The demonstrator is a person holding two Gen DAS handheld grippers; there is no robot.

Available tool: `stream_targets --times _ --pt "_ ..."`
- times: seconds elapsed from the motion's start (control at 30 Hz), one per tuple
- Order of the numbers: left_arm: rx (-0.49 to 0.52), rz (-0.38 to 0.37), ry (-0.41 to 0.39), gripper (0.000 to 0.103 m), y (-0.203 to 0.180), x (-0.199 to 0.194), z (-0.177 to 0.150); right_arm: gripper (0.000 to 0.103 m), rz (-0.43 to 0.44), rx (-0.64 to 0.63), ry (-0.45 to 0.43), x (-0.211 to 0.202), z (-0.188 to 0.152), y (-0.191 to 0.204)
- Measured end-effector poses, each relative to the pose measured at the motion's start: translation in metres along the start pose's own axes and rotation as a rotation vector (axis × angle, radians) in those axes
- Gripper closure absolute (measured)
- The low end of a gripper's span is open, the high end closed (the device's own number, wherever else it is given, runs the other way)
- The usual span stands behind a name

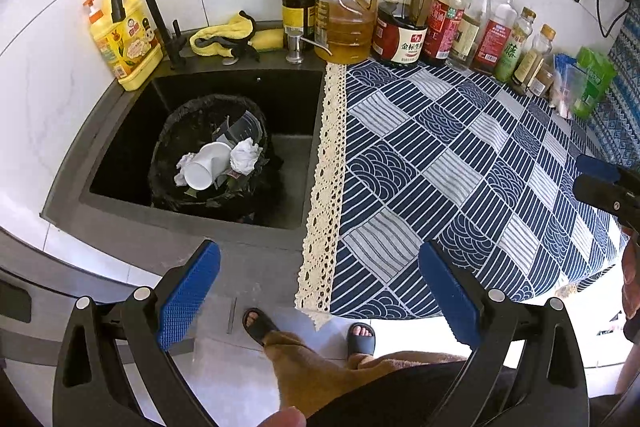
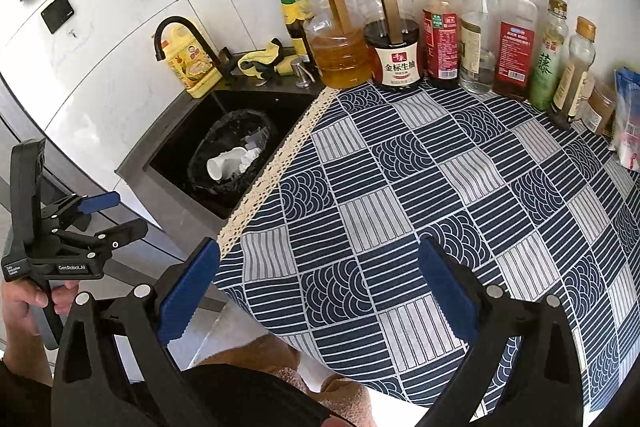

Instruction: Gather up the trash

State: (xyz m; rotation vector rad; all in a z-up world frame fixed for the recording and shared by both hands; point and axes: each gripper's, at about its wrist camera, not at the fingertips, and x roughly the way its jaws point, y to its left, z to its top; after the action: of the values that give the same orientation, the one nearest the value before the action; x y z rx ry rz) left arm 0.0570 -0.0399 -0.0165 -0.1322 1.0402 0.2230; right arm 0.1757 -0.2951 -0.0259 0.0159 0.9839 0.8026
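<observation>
Trash sits in lined bin (image 1: 208,155) inside sink (image 1: 120,131); left gripper (image 1: 320,301), right gripper (image 2: 318,297) gape wide, empty; collection seemingly complete.

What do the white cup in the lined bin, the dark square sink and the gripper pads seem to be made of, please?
White cup: probably thin plastic or paper, smooth and matte. Dark square sink: likely stone composite, dull and unreflective. Left gripper pads: probably blue rubber with a fine ribbed texture.

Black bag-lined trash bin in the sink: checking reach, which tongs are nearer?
Left. The left tongs face the trash bin; the right tongs are farther, over the patterned tablecloth.
</observation>
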Motion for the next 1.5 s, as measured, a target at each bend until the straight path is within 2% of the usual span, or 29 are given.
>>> stream_targets --times 0.1,0.33,0.5,0.9,1.5 --pt "-0.015 -0.038 0.012 0.007 0.004 0.003 -0.003 0.005 -0.002 0.013 -0.005 0.002 -0.003 0.001" --pt "-0.056 -0.058 0.020 0.007 0.017 0.007 -0.009 0.005 -0.017 0.009 -0.002 0.008 -0.010 0.004" --pt "-0.057 -0.043 0.030 0.007 0.019 0.012 -0.011 0.005 -0.026 0.011 -0.018 0.009 -0.013 0.004" --pt "-0.032 -0.043 0.065 0.007 0.017 0.019 -0.020 0.005 -0.037 -0.002 0.007 0.017 -0.018 0.010" --pt "-0.055 -0.050 0.066 0.007 0.024 0.019 -0.018 0.005 -0.014 0.000 0.026 0.024 -0.017 0.014"
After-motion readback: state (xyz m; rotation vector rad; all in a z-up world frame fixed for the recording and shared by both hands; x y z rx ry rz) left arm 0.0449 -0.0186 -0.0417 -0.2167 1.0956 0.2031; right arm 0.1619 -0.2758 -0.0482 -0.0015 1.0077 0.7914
